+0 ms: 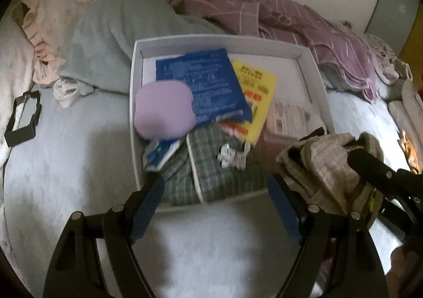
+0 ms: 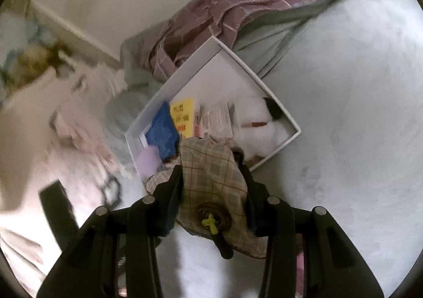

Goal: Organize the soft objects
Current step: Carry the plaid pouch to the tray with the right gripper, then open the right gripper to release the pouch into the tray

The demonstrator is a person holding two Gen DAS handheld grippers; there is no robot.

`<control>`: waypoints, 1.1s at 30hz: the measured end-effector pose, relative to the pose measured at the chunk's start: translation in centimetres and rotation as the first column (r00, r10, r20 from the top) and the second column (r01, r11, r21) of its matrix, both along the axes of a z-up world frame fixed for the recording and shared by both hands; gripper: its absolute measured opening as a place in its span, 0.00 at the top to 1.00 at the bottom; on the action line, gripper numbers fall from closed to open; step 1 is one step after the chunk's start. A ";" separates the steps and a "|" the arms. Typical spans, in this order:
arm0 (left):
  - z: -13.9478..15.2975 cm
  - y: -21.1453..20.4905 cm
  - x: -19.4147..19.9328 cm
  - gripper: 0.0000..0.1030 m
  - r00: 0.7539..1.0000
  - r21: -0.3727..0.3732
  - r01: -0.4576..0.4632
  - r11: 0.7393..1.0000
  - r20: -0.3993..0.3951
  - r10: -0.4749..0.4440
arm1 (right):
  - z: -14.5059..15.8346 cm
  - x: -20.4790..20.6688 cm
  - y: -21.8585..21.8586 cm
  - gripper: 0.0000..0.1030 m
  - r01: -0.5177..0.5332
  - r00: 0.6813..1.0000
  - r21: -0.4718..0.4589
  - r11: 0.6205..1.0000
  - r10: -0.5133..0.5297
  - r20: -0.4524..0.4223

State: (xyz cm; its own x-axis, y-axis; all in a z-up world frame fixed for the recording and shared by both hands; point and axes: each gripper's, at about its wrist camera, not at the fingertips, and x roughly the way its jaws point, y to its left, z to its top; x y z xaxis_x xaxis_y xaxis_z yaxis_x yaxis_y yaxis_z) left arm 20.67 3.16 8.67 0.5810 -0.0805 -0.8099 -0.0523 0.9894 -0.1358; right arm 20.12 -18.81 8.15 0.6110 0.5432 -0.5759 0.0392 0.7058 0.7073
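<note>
1 white box [image 1: 314, 70] | 1 plaid cloth [image 2: 208, 166] clamped in right gripper [image 2: 211, 173] | left gripper [image 1: 219, 192] spread, empty

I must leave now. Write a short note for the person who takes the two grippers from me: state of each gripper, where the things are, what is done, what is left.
Left gripper: open, empty, over the near edge of the white box.
Right gripper: shut on the beige plaid cloth, near the box's edge, not yet inside.
Already in the box: lilac soft piece, green plaid cloth, blue packet, yellow packet.
Left: drop the beige cloth into the box. The purple striped cloth, grey-green blanket and pink garment lie loose on the bed.
</note>
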 end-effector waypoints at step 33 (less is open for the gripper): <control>-1.0 2.2 0.9 0.12 0.926 -0.074 -0.160 0.984 0.335 0.176 | -2.7 13.3 2.8 0.57 0.180 0.982 -0.068 0.981 -0.176 0.064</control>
State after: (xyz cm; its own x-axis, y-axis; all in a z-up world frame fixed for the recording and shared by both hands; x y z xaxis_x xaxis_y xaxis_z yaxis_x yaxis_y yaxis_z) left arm 21.53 5.34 7.65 0.8281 0.0105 -0.5605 -0.1602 0.9626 -0.2187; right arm 33.46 -16.06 5.42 0.7275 0.3801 -0.5712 0.1298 0.7412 0.6586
